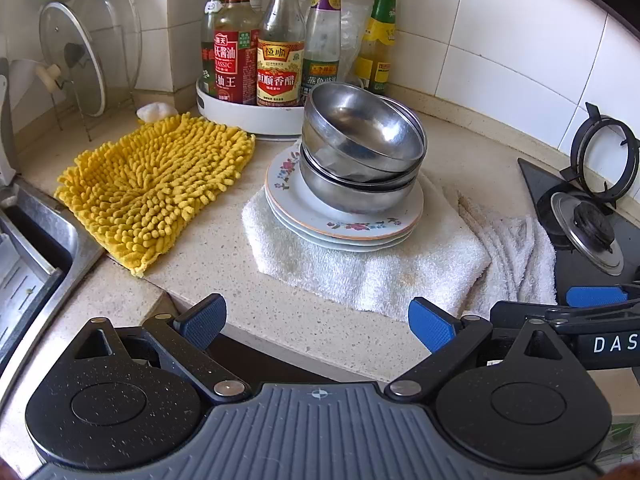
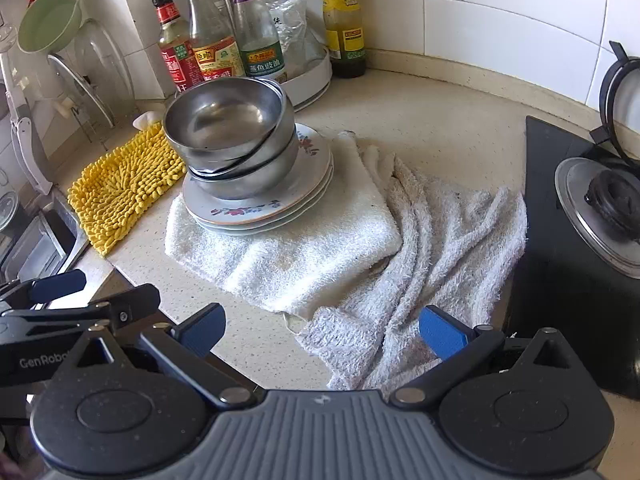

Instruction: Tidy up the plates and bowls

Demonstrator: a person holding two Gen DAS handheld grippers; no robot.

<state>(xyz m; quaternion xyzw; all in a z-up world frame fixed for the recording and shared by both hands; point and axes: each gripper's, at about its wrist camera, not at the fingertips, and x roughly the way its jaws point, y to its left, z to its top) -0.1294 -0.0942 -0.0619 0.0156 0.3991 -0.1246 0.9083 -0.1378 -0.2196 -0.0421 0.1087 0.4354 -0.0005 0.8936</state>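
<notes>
Several steel bowls (image 1: 360, 144) sit nested, the top ones tilted, on a stack of floral plates (image 1: 360, 226). The stack rests on a folded white towel (image 1: 372, 276) on the counter. The right wrist view shows the same bowls (image 2: 228, 136), plates (image 2: 264, 212) and towel (image 2: 288, 252). My left gripper (image 1: 318, 324) is open and empty, near the counter's front edge, well short of the stack. My right gripper (image 2: 322, 330) is open and empty, over a crumpled towel (image 2: 432, 240), to the right of the stack.
A yellow chenille mitt (image 1: 156, 188) lies left of the stack. A white tray of sauce bottles (image 1: 248, 120) stands behind it. A lid rack (image 1: 88, 64) and sink (image 1: 32, 256) are at the left. A gas stove (image 1: 580, 220) is at the right.
</notes>
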